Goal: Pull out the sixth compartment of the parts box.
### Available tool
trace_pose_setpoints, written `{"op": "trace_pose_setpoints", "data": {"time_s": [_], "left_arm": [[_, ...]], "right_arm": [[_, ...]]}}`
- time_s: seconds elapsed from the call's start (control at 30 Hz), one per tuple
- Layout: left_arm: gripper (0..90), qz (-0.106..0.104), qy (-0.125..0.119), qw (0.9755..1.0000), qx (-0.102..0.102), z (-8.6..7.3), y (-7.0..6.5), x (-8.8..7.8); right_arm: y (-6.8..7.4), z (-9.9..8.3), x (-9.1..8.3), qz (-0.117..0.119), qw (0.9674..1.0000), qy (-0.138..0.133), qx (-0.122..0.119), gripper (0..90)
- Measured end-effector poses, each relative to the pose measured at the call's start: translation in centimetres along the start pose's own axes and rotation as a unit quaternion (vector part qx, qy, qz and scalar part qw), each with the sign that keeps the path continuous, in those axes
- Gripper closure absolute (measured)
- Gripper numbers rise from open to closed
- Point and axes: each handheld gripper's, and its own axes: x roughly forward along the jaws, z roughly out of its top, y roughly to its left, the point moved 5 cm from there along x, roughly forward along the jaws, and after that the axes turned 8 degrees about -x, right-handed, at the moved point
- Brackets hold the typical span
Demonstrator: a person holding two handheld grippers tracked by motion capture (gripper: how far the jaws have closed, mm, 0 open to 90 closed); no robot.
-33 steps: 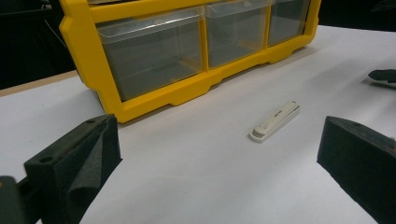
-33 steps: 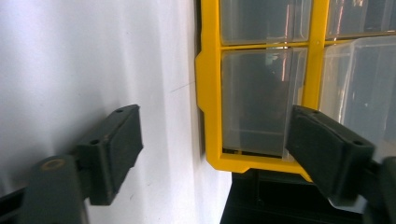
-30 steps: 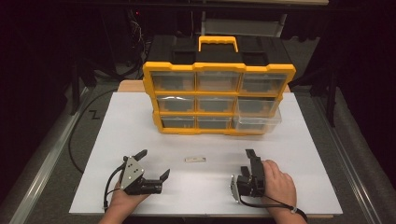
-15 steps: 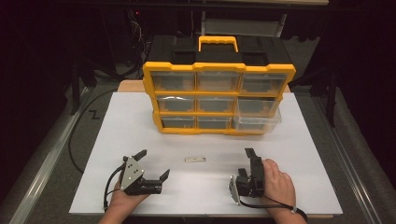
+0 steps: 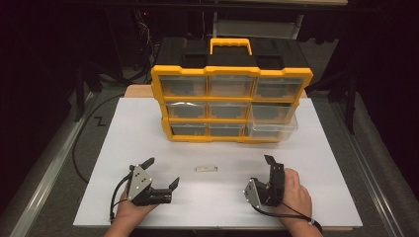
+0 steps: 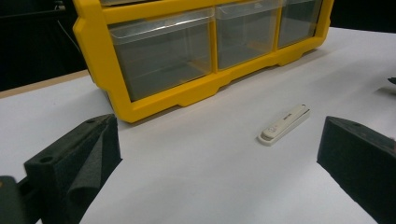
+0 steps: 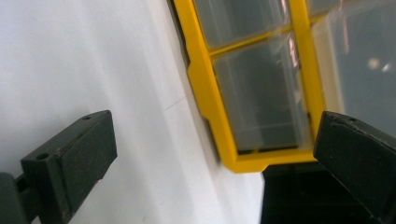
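A yellow organizer (image 5: 231, 103) with clear drawers and a black top stands at the back of the white sheet (image 5: 138, 133). One clear drawer (image 5: 273, 126) at its lower right sticks out. A small white stick (image 5: 206, 169) lies flat in front of it, between my two grippers. My left gripper (image 5: 161, 172) rests open on the sheet, left of the stick, with nothing in it. In the left gripper view the stick (image 6: 284, 124) lies ahead, nearer the right jaw. My right gripper (image 5: 271, 165), rolled on its side, stands open and empty to the right of the stick, facing the organizer (image 7: 252, 84).
A black cable (image 5: 81, 143) runs along the left of the table. Metal rails (image 5: 44, 168) edge the table on both sides. White sheet lies bare between the organizer and the grippers apart from the stick.
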Motion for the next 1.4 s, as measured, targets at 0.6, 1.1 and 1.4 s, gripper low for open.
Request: {"op": "trace_pose_setpoints", "data": {"time_s": [0.6, 1.1, 1.4], "left_arm": [[0.3, -0.008, 0.002, 0.9999, -0.013, 0.0, 0.2, 0.0], [0.9, 0.001, 0.004, 0.9999, -0.017, 0.2, 0.6, -0.2], [0.9, 0.005, 0.009, 0.9998, -0.018, 0.4, 0.7, -0.3]], "right_arm": [[-0.7, -1.6, 0.6, 0.055, 0.9765, -0.014, 0.208, 0.8], [-1.0, -1.8, 0.7, 0.110, 0.9287, -0.054, 0.350, 0.8], [-0.8, -2.1, 1.0, 0.140, 0.8970, -0.063, 0.415, 0.8]]}}
